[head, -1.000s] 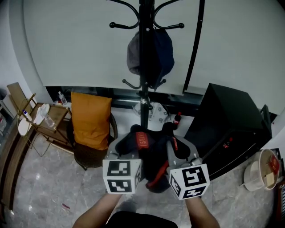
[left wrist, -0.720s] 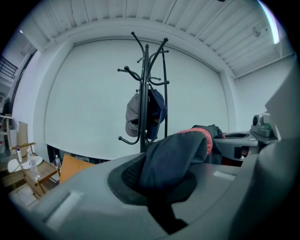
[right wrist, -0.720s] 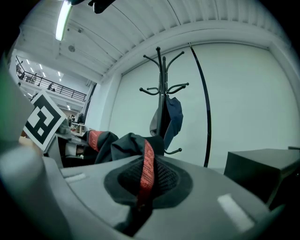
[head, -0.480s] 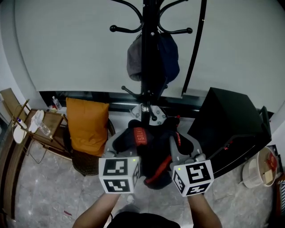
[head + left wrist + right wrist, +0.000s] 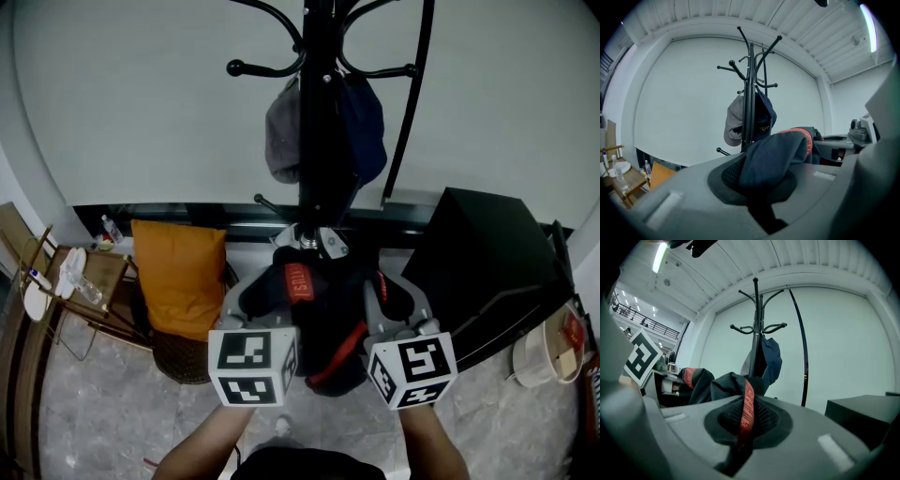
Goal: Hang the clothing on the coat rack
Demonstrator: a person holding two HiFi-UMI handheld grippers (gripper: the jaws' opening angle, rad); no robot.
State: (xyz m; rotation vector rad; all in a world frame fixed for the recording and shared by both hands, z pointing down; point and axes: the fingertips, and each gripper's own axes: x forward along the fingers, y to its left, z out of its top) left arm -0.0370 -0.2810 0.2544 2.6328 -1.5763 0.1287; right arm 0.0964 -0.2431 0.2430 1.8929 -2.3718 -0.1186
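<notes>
A dark garment (image 5: 323,314) with red trim hangs bunched between my two grippers, low in the head view. My left gripper (image 5: 247,302) is shut on a dark fold of the garment (image 5: 774,152). My right gripper (image 5: 396,300) is shut on its red-trimmed edge (image 5: 748,408). The black coat rack (image 5: 319,112) stands straight ahead, just beyond the garment. A grey cap (image 5: 279,131) and a dark blue piece (image 5: 367,127) hang on it. Its upper hooks (image 5: 740,72) are bare. The rack's base is hidden behind the garment.
A chair with an orange cushion (image 5: 178,277) stands left of the rack, and a small side table (image 5: 80,277) with bottles beyond it. A black cabinet (image 5: 487,262) fills the right side, with a pale bucket (image 5: 553,352) next to it. A thin black pole (image 5: 410,103) leans against the wall.
Both grippers have carried the garment closer to the rack; the pole now looms larger and its lower part sits right behind the garment. Both grips are unchanged.
</notes>
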